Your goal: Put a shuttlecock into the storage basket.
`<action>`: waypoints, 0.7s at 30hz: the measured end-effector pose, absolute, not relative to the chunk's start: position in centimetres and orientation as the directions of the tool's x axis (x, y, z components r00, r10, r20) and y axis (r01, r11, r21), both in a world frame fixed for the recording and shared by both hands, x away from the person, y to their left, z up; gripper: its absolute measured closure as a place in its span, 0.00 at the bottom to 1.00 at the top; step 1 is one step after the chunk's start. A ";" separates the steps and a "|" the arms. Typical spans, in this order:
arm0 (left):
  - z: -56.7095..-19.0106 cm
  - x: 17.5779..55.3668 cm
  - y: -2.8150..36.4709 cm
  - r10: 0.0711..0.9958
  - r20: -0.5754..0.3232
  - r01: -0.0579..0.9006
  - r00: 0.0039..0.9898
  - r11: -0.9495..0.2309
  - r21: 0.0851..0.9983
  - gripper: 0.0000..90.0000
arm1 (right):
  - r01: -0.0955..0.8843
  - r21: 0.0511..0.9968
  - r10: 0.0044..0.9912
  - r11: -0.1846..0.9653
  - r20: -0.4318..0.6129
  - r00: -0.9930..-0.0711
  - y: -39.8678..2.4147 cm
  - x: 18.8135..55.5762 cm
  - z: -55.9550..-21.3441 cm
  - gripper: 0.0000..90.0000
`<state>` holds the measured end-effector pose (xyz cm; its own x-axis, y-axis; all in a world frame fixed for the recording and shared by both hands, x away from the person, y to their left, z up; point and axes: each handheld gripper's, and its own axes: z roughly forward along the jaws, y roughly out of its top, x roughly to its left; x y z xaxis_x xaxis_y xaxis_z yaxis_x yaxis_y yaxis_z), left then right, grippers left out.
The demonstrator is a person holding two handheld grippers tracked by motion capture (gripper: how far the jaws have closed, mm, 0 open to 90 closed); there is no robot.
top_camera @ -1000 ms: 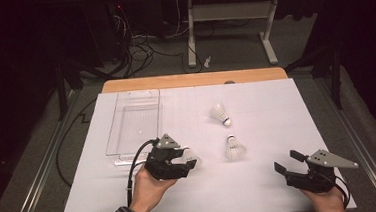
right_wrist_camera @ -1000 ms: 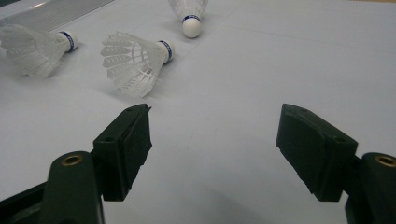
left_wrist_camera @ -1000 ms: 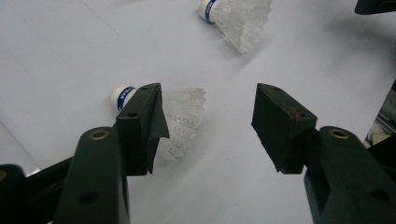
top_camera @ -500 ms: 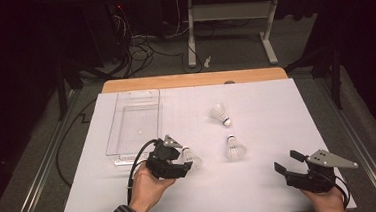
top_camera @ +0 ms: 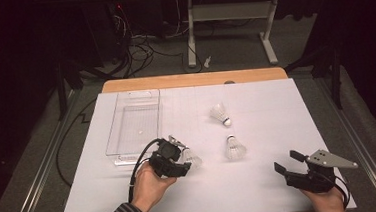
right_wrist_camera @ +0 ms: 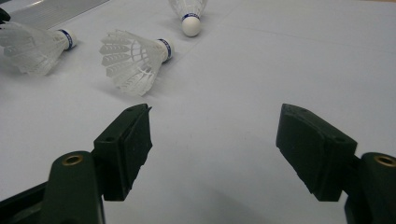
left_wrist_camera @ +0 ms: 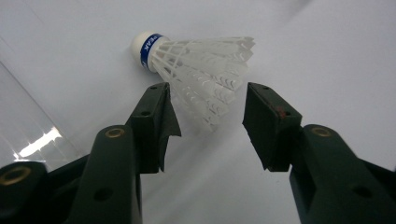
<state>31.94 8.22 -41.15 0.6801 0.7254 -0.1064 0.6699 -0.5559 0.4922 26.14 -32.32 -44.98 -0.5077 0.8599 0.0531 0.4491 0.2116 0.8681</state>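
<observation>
Three white feather shuttlecocks lie on the white table cover. My left gripper [top_camera: 182,159] is at the nearest shuttlecock [top_camera: 191,159]. In the left gripper view that shuttlecock [left_wrist_camera: 201,70] lies on its side with its cork to the upper left. Its feather skirt reaches in between my left gripper's [left_wrist_camera: 208,91] tips. The jaws have just been closing, and the pads stand clear of the feathers. My right gripper [top_camera: 286,161] rests open at the front right, nothing between its jaws [right_wrist_camera: 215,112]. Ahead of it lie the middle shuttlecock [right_wrist_camera: 133,58] and the far shuttlecock [right_wrist_camera: 188,11].
A clear plastic tray [top_camera: 112,134] stands at the back left, just beyond my left gripper. The middle shuttlecock [top_camera: 234,147] and the far shuttlecock [top_camera: 220,114] lie mid-table. The wooden table edge [top_camera: 194,79] runs along the back.
My left gripper has shifted slightly at the nearest shuttlecock, and its jaws look narrower around the feathers. The right gripper and the other two shuttlecocks have kept still.
</observation>
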 end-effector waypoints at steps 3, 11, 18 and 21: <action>-41.3 32.1 8.3 0.730 -0.106 0.676 0.675 -0.554 0.486 0.59 | 0.449 0.868 0.860 0.212 0.053 -0.507 -32.3 26.1 -45.0 0.30; -41.9 32.5 8.3 0.737 -0.118 0.694 0.665 -0.552 0.463 0.63 | 0.448 0.867 0.860 0.216 0.048 -0.508 -32.3 26.2 -45.0 0.30; -42.3 32.8 8.3 0.743 -0.126 0.706 0.657 -0.548 0.449 0.64 | 0.449 0.868 0.860 0.211 0.054 -0.508 -32.3 26.1 -45.0 0.30; -42.4 33.0 8.3 0.744 -0.133 0.711 0.655 -0.546 0.444 0.68 | 0.449 0.868 0.859 0.212 0.053 -0.509 -32.3 26.1 -45.0 0.30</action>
